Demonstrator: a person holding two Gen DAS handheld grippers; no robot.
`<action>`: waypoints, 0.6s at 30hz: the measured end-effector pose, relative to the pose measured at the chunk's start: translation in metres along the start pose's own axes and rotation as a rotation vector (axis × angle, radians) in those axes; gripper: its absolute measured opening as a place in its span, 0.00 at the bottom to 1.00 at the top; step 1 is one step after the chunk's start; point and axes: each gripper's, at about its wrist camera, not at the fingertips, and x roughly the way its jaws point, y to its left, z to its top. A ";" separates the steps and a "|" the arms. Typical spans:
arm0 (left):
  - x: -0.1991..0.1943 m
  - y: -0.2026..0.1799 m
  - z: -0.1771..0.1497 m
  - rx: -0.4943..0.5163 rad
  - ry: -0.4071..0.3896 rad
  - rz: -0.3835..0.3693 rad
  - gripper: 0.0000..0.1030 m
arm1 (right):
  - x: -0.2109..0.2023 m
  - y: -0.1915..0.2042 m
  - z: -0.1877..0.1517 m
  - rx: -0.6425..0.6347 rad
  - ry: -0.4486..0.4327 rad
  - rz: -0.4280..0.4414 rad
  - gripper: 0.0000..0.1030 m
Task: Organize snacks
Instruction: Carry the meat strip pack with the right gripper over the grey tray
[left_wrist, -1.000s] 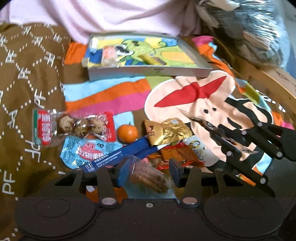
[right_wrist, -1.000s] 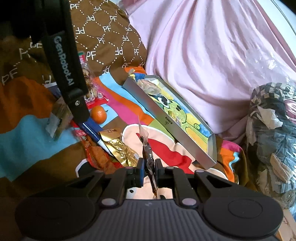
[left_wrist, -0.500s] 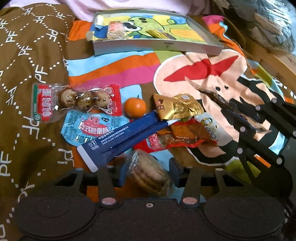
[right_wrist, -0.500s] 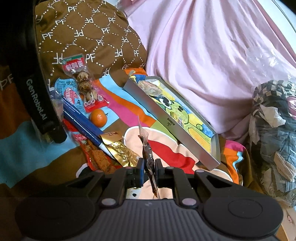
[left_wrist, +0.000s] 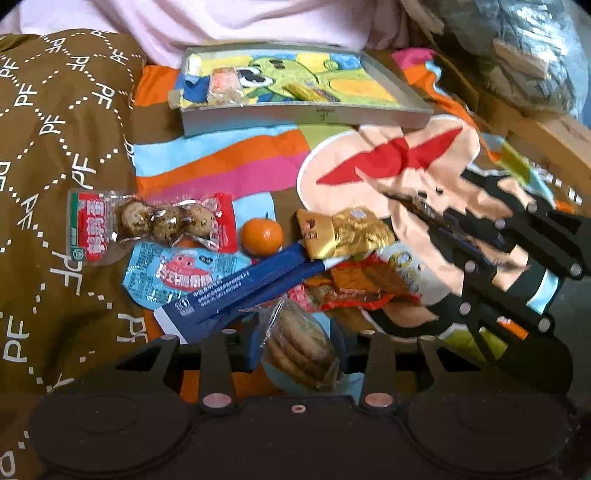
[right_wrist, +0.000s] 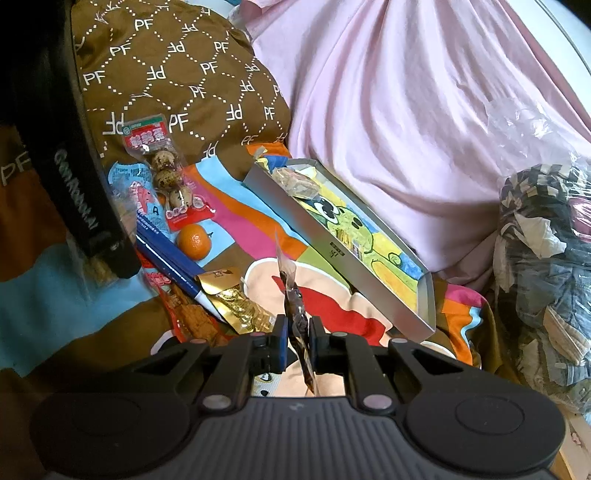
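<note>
— While my left hand-held gripper (left_wrist: 297, 349) hangs low over the bedspread (left_wrist: 221, 162), what do you make out between its fingers?

— A clear packet of biscuits (left_wrist: 299, 347), standing between the two blue pads. My jaws are closing on it; the pads lie right at its sides, though I cannot tell whether they press it yet.

— And your right hand-held gripper (right_wrist: 296, 332)?

— Clamped fully down on a thin dark snack packet (right_wrist: 291, 291), which stands up on edge out of the pads, its clear top pointing away from me.

— What lies just past the biscuits?

— A long blue pack (left_wrist: 240, 291) lying slantwise, and beside it a red-orange packet (left_wrist: 354, 284) and a gold foil packet (left_wrist: 343, 234). To the left of those, a light blue packet (left_wrist: 173, 275) flat on the cloth, then a small orange (left_wrist: 262, 236), and a red-ended pack of three speckled eggs (left_wrist: 159, 223) half on the brown patterned quilt (left_wrist: 55, 147).

— Further still?

— A shallow grey tray (left_wrist: 306, 116) with a cartoon picture on its floor. A small clear-wrapped snack (left_wrist: 223, 86) sits at its left end, and a yellow packet (left_wrist: 310, 92) lies near the middle. Behind the tray, pink cloth (right_wrist: 406, 110); to the right, a plastic-wrapped bundle (right_wrist: 546, 236).
</note>
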 end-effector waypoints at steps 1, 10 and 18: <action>-0.001 0.001 0.002 -0.011 -0.009 -0.002 0.38 | 0.000 -0.001 0.000 0.001 -0.001 -0.003 0.13; -0.017 0.012 0.032 -0.100 -0.114 -0.006 0.35 | 0.014 -0.014 0.011 0.012 -0.040 -0.036 0.13; -0.006 0.030 0.036 -0.137 -0.089 0.025 0.34 | 0.038 -0.035 0.022 0.056 -0.062 -0.061 0.13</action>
